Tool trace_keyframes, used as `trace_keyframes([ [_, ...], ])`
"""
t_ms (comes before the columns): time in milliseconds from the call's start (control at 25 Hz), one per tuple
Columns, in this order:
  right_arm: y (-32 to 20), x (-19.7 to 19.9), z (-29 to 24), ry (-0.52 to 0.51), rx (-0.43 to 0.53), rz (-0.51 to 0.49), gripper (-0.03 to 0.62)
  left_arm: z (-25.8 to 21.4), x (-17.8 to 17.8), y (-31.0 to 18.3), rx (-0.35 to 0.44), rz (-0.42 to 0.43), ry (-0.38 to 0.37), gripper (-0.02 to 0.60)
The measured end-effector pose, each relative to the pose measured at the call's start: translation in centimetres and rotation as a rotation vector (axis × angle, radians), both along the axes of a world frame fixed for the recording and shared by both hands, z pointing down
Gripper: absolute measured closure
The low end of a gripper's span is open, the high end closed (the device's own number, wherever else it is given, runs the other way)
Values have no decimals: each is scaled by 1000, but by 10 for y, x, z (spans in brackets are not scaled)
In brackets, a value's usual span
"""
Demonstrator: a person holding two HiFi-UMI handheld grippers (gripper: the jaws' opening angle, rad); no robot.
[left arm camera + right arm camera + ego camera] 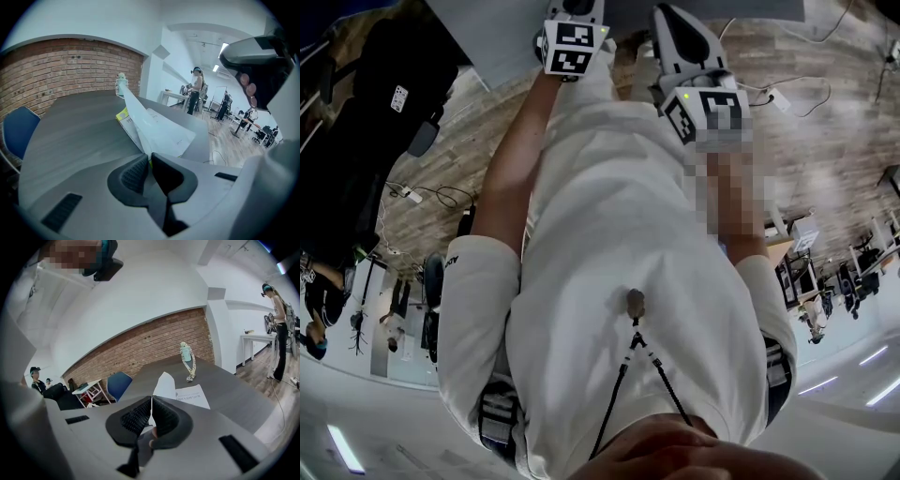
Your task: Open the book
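In the left gripper view the book (123, 115) lies open on the grey table (70, 136), with a yellow cover edge and white printed pages. One white leaf (136, 112) stands up from it, and my left gripper (150, 157) is shut on that leaf's near edge. In the right gripper view my right gripper (151, 401) is shut on the edge of a raised white page (165, 384); a flat printed page (193, 396) lies beyond it. The head view shows only the marker cubes of the left (572, 47) and right (712, 112) grippers above the person's torso; the book is hidden there.
A pale bottle-like object with a strap (187, 359) stands on the table beyond the book, also in the left gripper view (122, 85). A blue chair (18, 131) sits by the brick wall (70, 70). A person (197, 91) stands across the room. The table's edge (206, 140) is close to the book.
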State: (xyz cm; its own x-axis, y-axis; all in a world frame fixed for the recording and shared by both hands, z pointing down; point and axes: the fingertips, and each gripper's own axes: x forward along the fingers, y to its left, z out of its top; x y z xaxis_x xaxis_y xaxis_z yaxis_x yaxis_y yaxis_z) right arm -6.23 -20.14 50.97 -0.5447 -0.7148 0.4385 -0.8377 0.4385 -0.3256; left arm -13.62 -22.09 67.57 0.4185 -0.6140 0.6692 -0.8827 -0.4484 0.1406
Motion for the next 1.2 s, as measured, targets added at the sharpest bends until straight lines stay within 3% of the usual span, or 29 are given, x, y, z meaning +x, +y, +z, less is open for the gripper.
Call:
trace_keyframes([
  [1200, -11, -32, -18, 49, 45, -66, 557, 8, -64, 18, -63, -95, -15, 535],
])
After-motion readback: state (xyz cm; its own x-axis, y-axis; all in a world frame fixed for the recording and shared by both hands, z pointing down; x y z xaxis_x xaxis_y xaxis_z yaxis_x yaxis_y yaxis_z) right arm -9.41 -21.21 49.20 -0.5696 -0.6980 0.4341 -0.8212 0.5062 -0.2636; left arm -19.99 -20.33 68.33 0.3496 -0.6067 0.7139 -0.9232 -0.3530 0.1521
